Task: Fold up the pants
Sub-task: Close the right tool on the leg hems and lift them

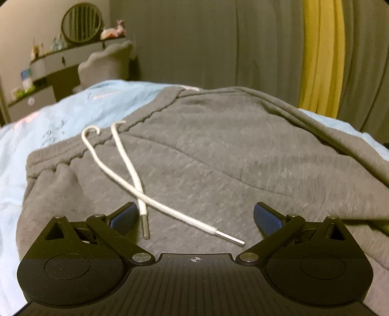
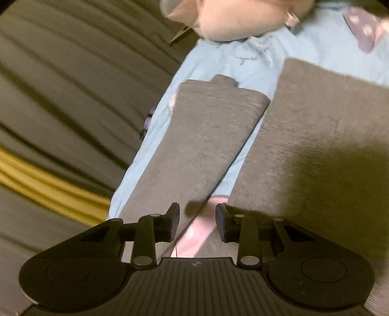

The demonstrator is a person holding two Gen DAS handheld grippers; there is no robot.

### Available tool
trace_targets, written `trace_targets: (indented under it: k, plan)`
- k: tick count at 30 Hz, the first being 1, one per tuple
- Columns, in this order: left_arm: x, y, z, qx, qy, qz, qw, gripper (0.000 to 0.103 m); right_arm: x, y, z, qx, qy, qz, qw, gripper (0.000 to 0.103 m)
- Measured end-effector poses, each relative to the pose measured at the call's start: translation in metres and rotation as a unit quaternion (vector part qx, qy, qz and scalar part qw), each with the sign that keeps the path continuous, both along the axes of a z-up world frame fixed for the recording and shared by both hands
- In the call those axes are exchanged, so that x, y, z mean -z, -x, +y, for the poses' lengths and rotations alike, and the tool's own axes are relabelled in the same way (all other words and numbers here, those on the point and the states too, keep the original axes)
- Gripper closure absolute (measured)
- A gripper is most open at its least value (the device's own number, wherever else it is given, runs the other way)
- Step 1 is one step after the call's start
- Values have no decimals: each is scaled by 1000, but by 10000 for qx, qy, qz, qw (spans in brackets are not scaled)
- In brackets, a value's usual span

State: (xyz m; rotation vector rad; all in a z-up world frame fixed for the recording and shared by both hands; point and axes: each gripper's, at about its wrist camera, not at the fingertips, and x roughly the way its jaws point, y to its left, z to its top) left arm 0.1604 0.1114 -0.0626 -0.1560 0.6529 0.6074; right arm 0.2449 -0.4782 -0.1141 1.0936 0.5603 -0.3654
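Grey sweatpants (image 1: 206,150) lie spread on a light blue bed sheet (image 1: 60,116). In the left wrist view I see the waistband (image 1: 102,143) and two white drawstrings (image 1: 136,179) with metal tips lying crossed on the fabric. My left gripper (image 1: 194,216) is open wide just above the waist area, holding nothing. In the right wrist view the two legs lie apart, the left leg (image 2: 194,145) and the right leg (image 2: 316,136) pointing away. My right gripper (image 2: 197,216) is open above the gap between the legs, empty.
Grey curtains (image 1: 218,41) with a yellow panel (image 1: 321,53) hang beyond the bed. A dressing table with a round mirror (image 1: 81,24) and a padded chair (image 1: 107,63) stand at far left. A plush toy (image 2: 243,17) lies at the bed's far end.
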Motion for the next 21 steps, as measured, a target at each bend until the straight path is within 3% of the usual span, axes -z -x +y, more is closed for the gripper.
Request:
trace_targets:
  k: [3, 5, 7, 9, 11, 13, 15, 17, 19, 21]
  plan:
    - [0, -1, 1, 34, 20, -39, 10000, 0, 9, -9, -3, 167, -195, -115, 9996, 81]
    - [-1, -1, 4, -16, 99, -98, 9999, 0, 8, -13, -1, 168, -184, -127, 9996, 97]
    - [-7, 0, 8, -90, 151, -247, 9995, 0, 6, -9, 2, 191, -99, -219, 9995, 98]
    - [-17, 5, 8, -128, -65, -669, 9977, 0, 3, -1, 2, 185, 21, -400, 9990, 98]
    - [-30, 3, 5, 82, -484, -1043, 9933, 0, 3, 7, 4, 158, 105, -548, 9983, 98]
    - [-40, -7, 6, 431, -645, -1208, 9896, 0, 8, 14, 4, 174, 44, -570, 9982, 98]
    - [-50, -27, 14, 864, -121, -1183, 9891, 0, 16, 19, 1, 218, -186, -597, 9978, 98]
    - [-56, -59, 30, 1195, 946, -872, 9845, 0, 22, 19, -1, 194, -304, -618, 9974, 98]
    - [-58, -89, 44, 1271, 1732, -710, 9741, 0, 24, 16, -2, 132, -306, -620, 9975, 98]
    - [-60, -113, 53, 1269, 2250, -676, 9637, 0, 25, 14, -2, 114, -319, -639, 9974, 98]
